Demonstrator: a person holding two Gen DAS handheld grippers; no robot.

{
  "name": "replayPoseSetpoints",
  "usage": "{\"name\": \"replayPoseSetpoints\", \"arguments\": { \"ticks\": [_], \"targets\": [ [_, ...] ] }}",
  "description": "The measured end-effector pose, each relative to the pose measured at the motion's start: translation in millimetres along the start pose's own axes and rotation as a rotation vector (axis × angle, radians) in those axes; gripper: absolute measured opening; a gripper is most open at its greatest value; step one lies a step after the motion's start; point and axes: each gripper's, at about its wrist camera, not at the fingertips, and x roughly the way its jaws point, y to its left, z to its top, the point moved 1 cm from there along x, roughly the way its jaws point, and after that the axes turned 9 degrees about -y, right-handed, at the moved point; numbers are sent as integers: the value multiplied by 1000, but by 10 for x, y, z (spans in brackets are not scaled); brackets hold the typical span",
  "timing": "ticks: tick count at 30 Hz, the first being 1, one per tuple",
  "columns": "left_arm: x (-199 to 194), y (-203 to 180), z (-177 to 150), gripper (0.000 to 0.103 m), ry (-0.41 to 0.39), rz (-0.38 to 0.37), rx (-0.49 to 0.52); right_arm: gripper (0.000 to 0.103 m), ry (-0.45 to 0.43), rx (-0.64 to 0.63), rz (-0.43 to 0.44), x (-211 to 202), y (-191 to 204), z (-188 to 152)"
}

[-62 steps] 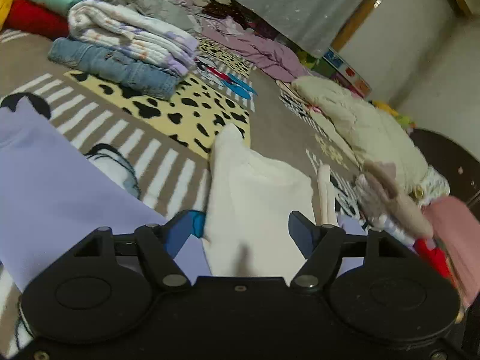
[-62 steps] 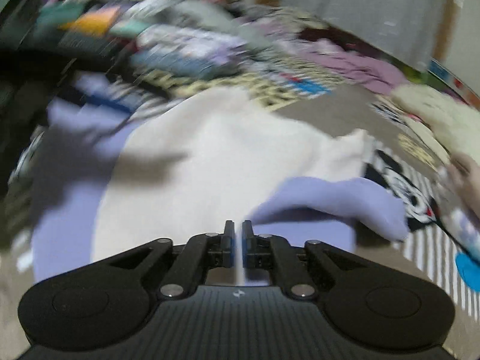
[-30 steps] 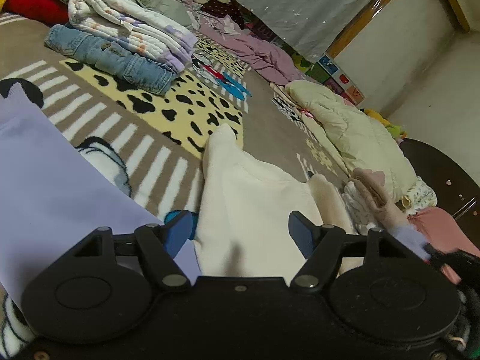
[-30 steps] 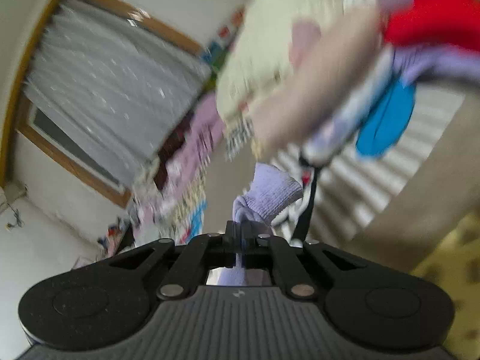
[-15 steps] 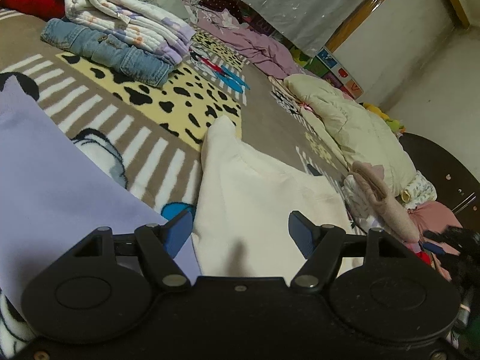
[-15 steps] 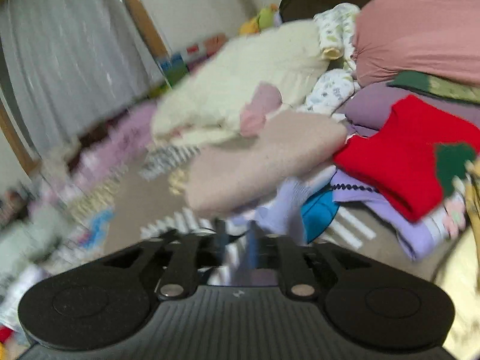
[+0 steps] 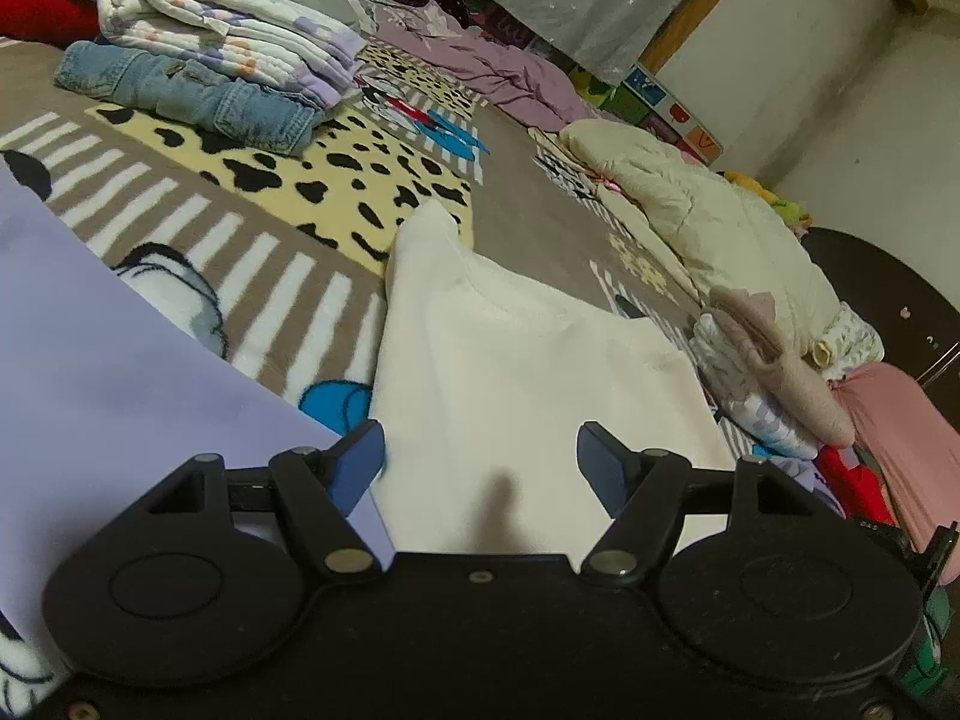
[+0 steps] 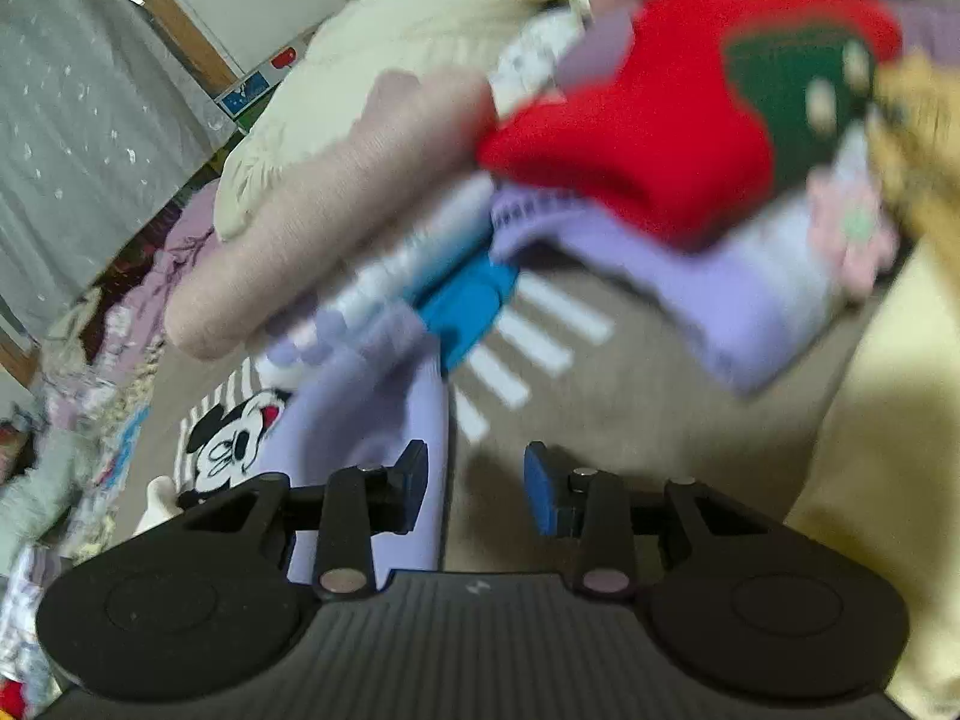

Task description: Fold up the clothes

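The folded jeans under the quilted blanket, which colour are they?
Light blue denim jeans, seen best in the left wrist view.

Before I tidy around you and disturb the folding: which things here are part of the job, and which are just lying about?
In the job:
- cream top, flat under the open left gripper
- lilac garment; its sleeve lies beside the opening right gripper

Lying about:
- folded jeans
- quilt
- cream jacket
- red garment
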Motion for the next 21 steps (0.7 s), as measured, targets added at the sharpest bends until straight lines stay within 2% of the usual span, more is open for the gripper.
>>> {"name": "replayPoseSetpoints", "arguments": {
  "ticks": [6, 8, 10, 13, 15, 17, 18, 19, 21],
  "targets": [
    [34, -16, -32, 71, 9, 6, 25, 37, 27, 15, 109, 197, 112, -139],
    [33, -26, -39, 71, 11, 6, 31, 4, 46, 7, 142, 224, 165, -132],
    [24, -24, -39, 71, 11, 4, 28, 4, 31, -3, 137, 152, 201, -85],
    [10, -17, -31, 71, 11, -2, 21, 4, -80, 10, 123, -244, 165, 110],
    [8, -23, -29, 71, 11, -3, 21, 4, -141, -22, 77, -483, 138, 207],
    [7, -26, -32, 71, 11, -3, 23, 14, -90, -80, -8, -427, 108, 203],
    [4, -27, -31, 71, 11, -4, 24, 23, -62, -109, -51, -395, 93, 199],
    [3, -26, -28, 71, 11, -5, 23, 24, -35, -138, -94, -364, 77, 196],
    [10, -19, -23, 71, 10, -4, 18, 24, -48, -134, -84, -370, 52, 200]
  ]
}}
